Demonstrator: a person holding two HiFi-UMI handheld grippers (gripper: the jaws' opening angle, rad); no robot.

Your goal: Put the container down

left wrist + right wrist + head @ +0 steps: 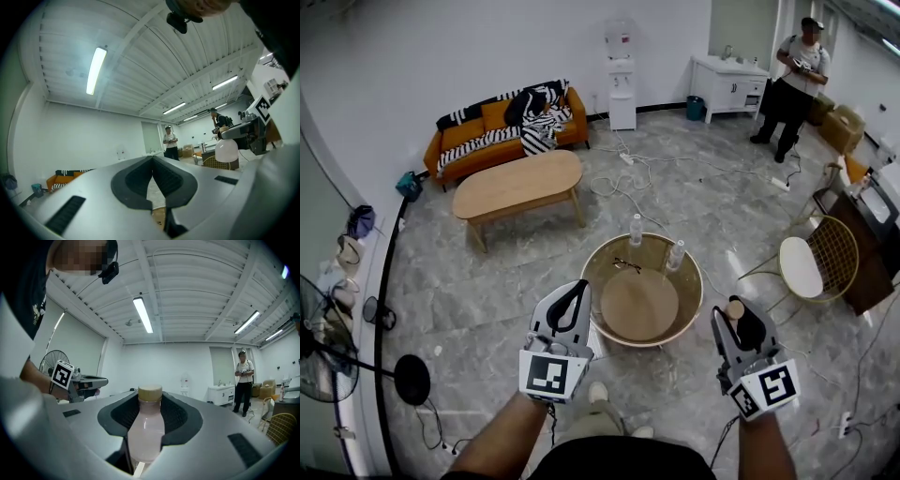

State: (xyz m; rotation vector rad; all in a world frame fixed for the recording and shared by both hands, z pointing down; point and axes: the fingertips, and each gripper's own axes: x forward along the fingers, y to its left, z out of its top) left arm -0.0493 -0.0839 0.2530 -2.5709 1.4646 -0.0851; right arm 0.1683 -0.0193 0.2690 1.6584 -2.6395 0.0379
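Right gripper (pixel 150 399): clamped on a pale pink plastic bottle (pixel 144 432) with tan cap, held beyond the round wooden bench's (pixel 639 305) right edge.
Left gripper (pixel 153 161): jaws together, empty.

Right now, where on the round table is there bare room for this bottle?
The round table's pale centre and near side are bare. Its far side is crowded: two clear bottles and eyeglasses. The held bottle should fit at the centre.
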